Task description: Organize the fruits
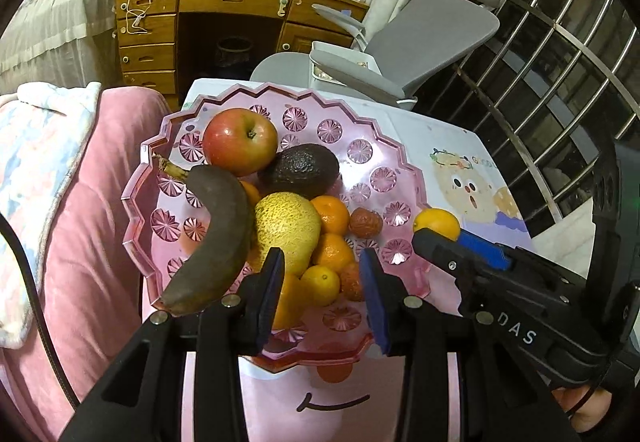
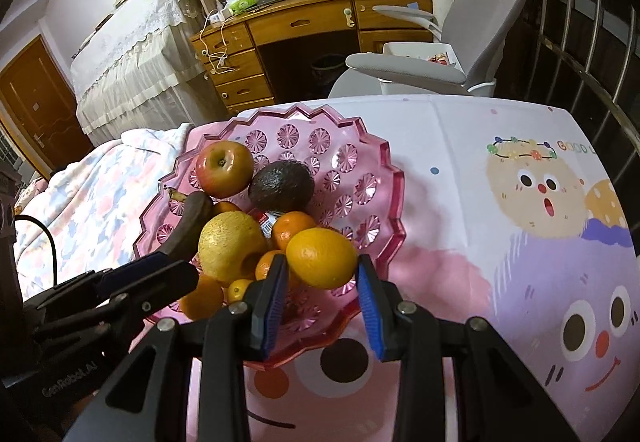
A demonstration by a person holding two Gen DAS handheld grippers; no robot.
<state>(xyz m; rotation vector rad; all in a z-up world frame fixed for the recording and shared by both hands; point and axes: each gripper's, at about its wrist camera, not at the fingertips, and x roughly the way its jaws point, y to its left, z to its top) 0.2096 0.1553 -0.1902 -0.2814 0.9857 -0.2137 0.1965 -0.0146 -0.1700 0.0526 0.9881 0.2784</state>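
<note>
A pink plastic bowl [image 1: 376,145] [image 2: 360,169] on the table holds a red apple [image 1: 239,141], a dark avocado [image 1: 299,170], a browned banana [image 1: 216,238], a yellow pear [image 1: 286,230], several small oranges [image 1: 330,213] and red dates [image 1: 365,222]. My left gripper [image 1: 322,274] is open and empty, low over the bowl's near side. My right gripper [image 2: 322,276] is shut on an orange [image 2: 322,257] [image 1: 436,224] and holds it at the bowl's right rim; it also shows in the left wrist view [image 1: 460,246].
A cartoon-printed tablecloth [image 2: 500,201] covers the table right of the bowl. A pink bed cover [image 1: 80,222] lies left. A grey office chair [image 1: 420,37] and a wooden desk [image 1: 168,25] stand behind. A metal window grille [image 1: 560,61] is at the right.
</note>
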